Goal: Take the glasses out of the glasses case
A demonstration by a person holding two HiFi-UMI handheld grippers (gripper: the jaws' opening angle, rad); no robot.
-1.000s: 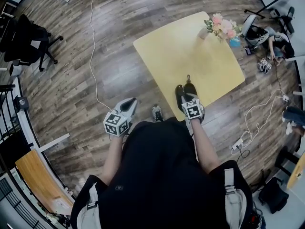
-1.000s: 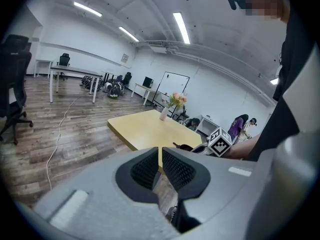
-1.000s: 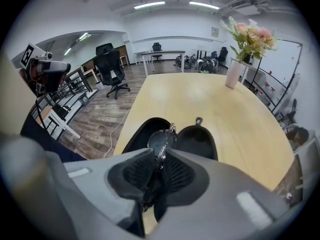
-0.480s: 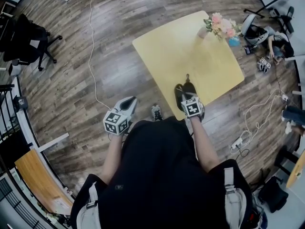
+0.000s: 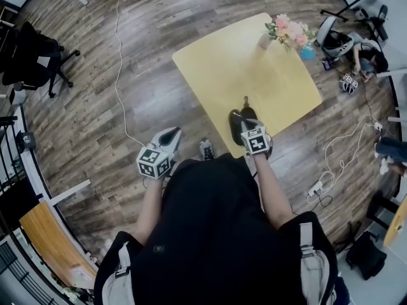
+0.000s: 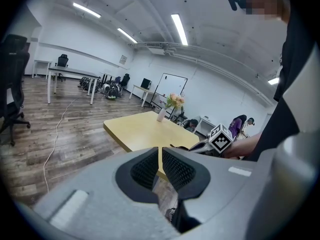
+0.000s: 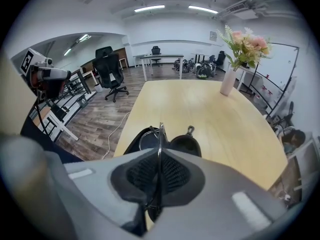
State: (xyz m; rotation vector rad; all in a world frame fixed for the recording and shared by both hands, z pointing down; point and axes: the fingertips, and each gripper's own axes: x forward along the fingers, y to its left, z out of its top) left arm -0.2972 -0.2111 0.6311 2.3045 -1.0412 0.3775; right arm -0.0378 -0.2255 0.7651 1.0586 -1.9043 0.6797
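R hand-held gripper (image 7: 160, 158) still clenched on glasses (image 7: 148, 139) over case (image 7: 186, 145); L hand-held gripper (image 6: 159, 165) closed, unmoved.

The left gripper (image 6: 160, 165) and right gripper (image 7: 160, 159) are pale grey with black ribbed pads (image 6: 144, 169), each bearing a white cube (image 5: 154, 162) patterned with black squares; the glasses (image 7: 159, 134) in the right one are thin and silvery; just ahead of it, a black glasses case (image 5: 239, 118) on a pale yellow table (image 5: 254, 68); beyond, pink flowers (image 5: 289, 30); a brown plank floor (image 5: 127, 75).

The table (image 5: 254, 75) is smooth, matt pale wood. At its 6 o'clock lies a black, faintly shiny glasses case (image 5: 236, 117). The glasses (image 7: 160, 134) are thin metal wire.
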